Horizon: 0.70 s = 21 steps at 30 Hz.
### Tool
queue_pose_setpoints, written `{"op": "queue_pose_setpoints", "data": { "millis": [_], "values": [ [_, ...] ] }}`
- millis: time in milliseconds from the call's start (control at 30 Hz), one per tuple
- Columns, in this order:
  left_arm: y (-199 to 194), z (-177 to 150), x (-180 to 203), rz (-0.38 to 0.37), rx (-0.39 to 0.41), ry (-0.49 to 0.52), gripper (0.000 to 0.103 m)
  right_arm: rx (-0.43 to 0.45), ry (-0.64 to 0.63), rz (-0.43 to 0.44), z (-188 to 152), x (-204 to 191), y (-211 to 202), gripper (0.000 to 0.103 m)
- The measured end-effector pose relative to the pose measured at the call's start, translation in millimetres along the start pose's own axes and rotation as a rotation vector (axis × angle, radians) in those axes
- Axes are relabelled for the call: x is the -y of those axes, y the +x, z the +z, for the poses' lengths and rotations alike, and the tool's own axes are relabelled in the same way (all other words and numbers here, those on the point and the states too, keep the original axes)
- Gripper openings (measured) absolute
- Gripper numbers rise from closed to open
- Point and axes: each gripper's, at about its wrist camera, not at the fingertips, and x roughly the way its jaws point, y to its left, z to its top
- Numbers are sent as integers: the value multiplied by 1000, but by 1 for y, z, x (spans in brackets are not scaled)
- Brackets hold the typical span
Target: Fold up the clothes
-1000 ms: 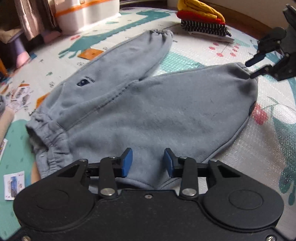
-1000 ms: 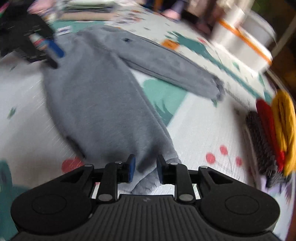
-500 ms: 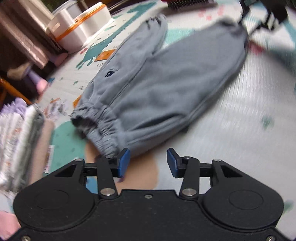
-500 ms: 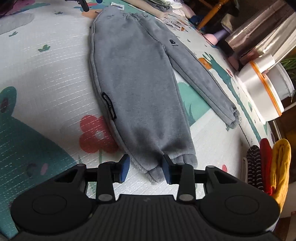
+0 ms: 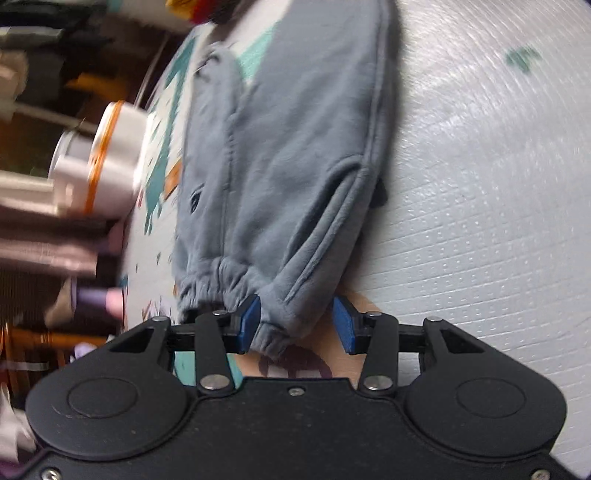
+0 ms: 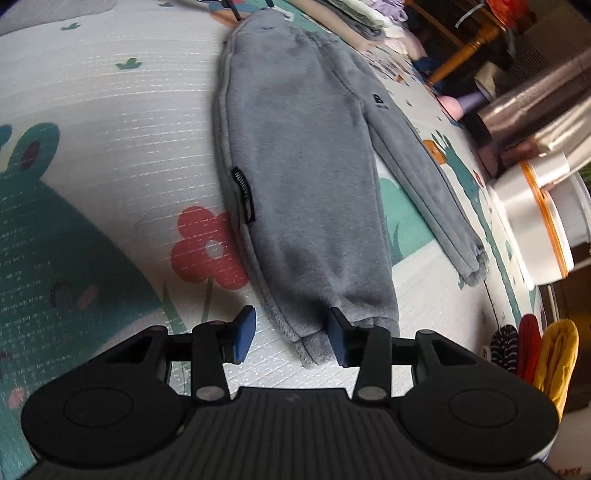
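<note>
Grey sweatpants (image 6: 306, 166) lie flat on the play mat (image 6: 92, 147), legs spread apart, with a small dark logo near the hip. In the left wrist view the sweatpants (image 5: 288, 147) run away from me and their elastic waistband (image 5: 210, 280) is closest. My left gripper (image 5: 295, 326) is open, with the waistband's corner between the blue pads and a gap on the right side. My right gripper (image 6: 290, 334) straddles the near leg's cuff (image 6: 314, 347). Its jaws are opening, and the left pad stands off the fabric. The other leg's cuff (image 6: 472, 266) lies to the right.
A white container with an orange band (image 6: 535, 229) stands at the mat's right edge, also the white container (image 5: 110, 158) in the left view. Folded striped, red and yellow items (image 6: 532, 350) sit near right. Stacked clothes (image 6: 362, 22) and a wooden leg (image 6: 461, 51) lie beyond the waistband.
The left gripper rolled and shifted from over the trouser fabric to the waistband corner, jaws a little wider. The right gripper's jaws widened around the leg cuff and sank closer to the mat.
</note>
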Motion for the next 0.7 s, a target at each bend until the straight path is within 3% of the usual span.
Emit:
{"op": "queue_pose_setpoints", "data": {
  "millis": [100,233,367,467,533,700],
  "values": [
    [7,3,-1,0,4,33,43,0,7,27,1,6,2,45],
    [11,4,-5,-11,5,-3,42,-11,18,55,4,13,4,45],
    [10,2,-1,-13,8,-45,36,-21,67,88,3,21,7,43],
    [10,3,0,-23,3,-79,27,-27,124,105,2,28,9,37],
    [10,4,-1,-35,-4,-112,19,-42,163,102,3,34,10,25],
    [5,4,-6,-57,2,-164,14,-65,189,106,3,36,10,22]
  ]
}}
